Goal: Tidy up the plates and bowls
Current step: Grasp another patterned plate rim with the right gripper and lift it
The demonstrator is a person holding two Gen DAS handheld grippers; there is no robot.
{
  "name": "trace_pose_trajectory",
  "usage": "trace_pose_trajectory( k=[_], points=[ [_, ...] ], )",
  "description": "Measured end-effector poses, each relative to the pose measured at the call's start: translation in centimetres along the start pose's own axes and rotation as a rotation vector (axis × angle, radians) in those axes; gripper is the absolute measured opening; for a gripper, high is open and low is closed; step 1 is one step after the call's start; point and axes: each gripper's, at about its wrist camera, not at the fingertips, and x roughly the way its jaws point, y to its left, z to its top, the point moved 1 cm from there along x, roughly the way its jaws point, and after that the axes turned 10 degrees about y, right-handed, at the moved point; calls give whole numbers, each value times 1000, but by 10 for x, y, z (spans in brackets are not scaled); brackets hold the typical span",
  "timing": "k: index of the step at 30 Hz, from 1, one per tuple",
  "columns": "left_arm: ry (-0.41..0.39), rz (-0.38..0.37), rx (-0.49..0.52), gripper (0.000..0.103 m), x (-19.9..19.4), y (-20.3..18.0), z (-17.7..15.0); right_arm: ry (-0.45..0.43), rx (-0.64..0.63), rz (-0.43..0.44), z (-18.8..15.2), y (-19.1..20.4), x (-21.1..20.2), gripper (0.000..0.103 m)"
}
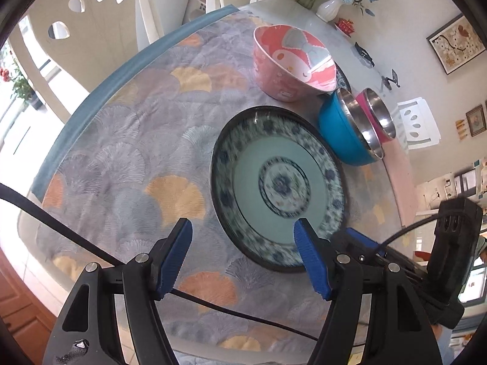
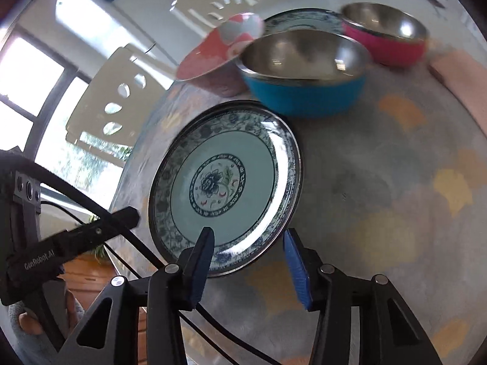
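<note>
A blue-and-white patterned plate (image 1: 278,187) (image 2: 225,182) lies on the patterned tablecloth. My left gripper (image 1: 243,258) is open just in front of its near-left rim, its right finger over the plate's edge. My right gripper (image 2: 248,263) is open, its jaws straddling the plate's near rim; the plate looks slightly tilted. Behind stand a pink cartoon bowl (image 1: 292,60) (image 2: 219,51), a blue steel-lined bowl (image 1: 350,127) (image 2: 304,76) and a pink steel-lined bowl (image 1: 380,115) (image 2: 386,33). A second patterned plate (image 2: 304,19) lies behind them.
The tablecloth (image 1: 127,152) (image 2: 380,197) covers a round table. White chairs (image 1: 91,15) (image 2: 115,97) stand around it. A white vase with flowers (image 1: 330,7) stands at the far edge. Black cables (image 1: 213,304) cross the near table.
</note>
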Motion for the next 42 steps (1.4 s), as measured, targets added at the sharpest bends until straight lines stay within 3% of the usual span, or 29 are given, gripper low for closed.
trace_pose_trajectory(
  k=[4,8,12,16,19,23,28,36,40,42],
  points=[
    [-4,-10,-18,68,-6,5,5,-38,-65,-86,9,6,-18,45],
    [-26,-20,-51,68,-21,17,17,-133,-118,-59,32,5,-81,46],
    [-77,-2,-26,68,-45,17,38,-298,-232,-110,84,9,-162,50],
    [-160,23,27,68,-73,10,67,-338,-345,-177,155,9,-192,53],
    [-206,66,43,68,-85,8,91,-238,-384,-184,215,-12,-169,53],
    [-234,95,23,68,-92,12,108,-42,-320,-168,292,-61,-102,53],
    [-207,140,-70,68,-86,36,103,153,-237,-181,345,-121,-22,52],
    [-144,176,-273,68,-61,76,90,322,-269,-26,352,-151,35,37],
    [-135,171,-283,68,-54,73,95,325,-256,106,352,-158,42,29],
    [-129,169,-274,68,-50,69,101,325,-246,128,353,-161,42,24]
  ],
)
